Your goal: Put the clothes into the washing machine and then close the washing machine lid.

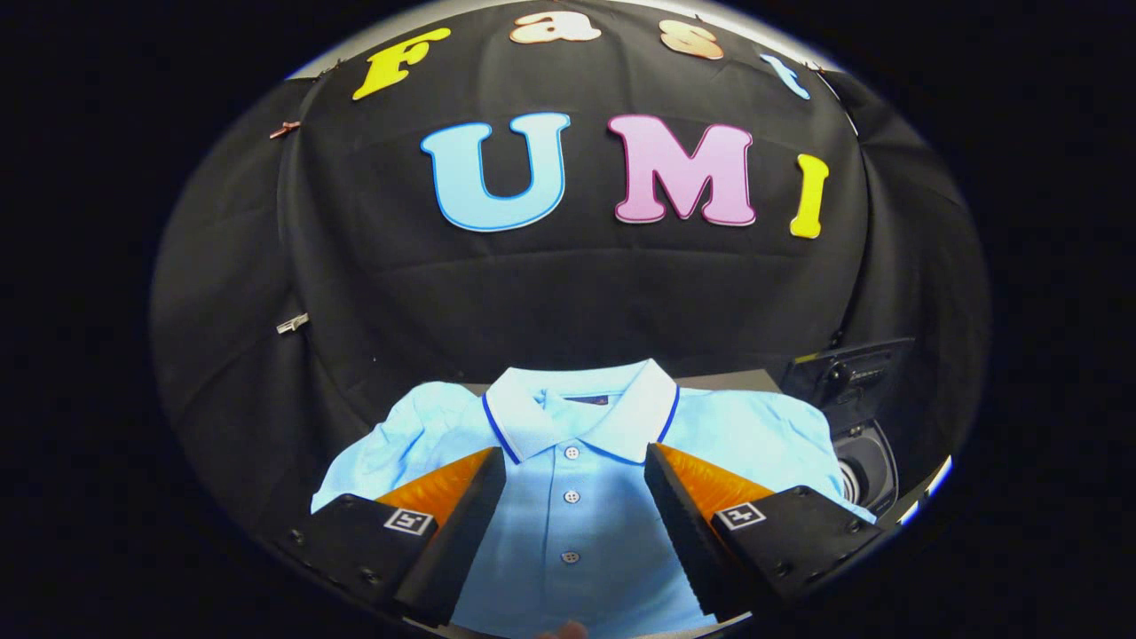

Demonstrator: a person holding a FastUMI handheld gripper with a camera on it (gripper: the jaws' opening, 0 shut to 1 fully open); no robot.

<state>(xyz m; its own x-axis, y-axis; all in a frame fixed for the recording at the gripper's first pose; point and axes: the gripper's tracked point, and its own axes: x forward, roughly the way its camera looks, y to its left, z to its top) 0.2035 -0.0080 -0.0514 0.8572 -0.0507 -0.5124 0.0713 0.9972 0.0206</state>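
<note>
While the shirt (577, 497) lies flat and face up on the table (728, 382), the gripper (575, 457) hangs over it with its two fingers spread wide; the button strip and the collar's front opening show in the gap between them; neither finger (470, 497) presses on the cloth so far as the view tells, and nothing is held; whether the tips brush the fabric cannot be told.

The shirt is light blue, short-sleeved, with a white collar (577, 399) edged by a dark blue line; three small buttons (571, 496) run down its middle, between the fingers; the collar lies just ahead of the fingertips, and the sleeves spread out to either side of the shirt's body, one behind each finger.

Beyond the shirt's far sleeve, to the right of the shirt, stands the washing machine (865, 444); it is dark, its round opening (856, 475) faces the shirt, and a dark panel sits above that opening; whether its lid is up cannot be told. Behind the shirt hangs the black cloth wall (568, 293); two small clips (291, 324) hold that cloth, well to the left of the shirt.
</note>
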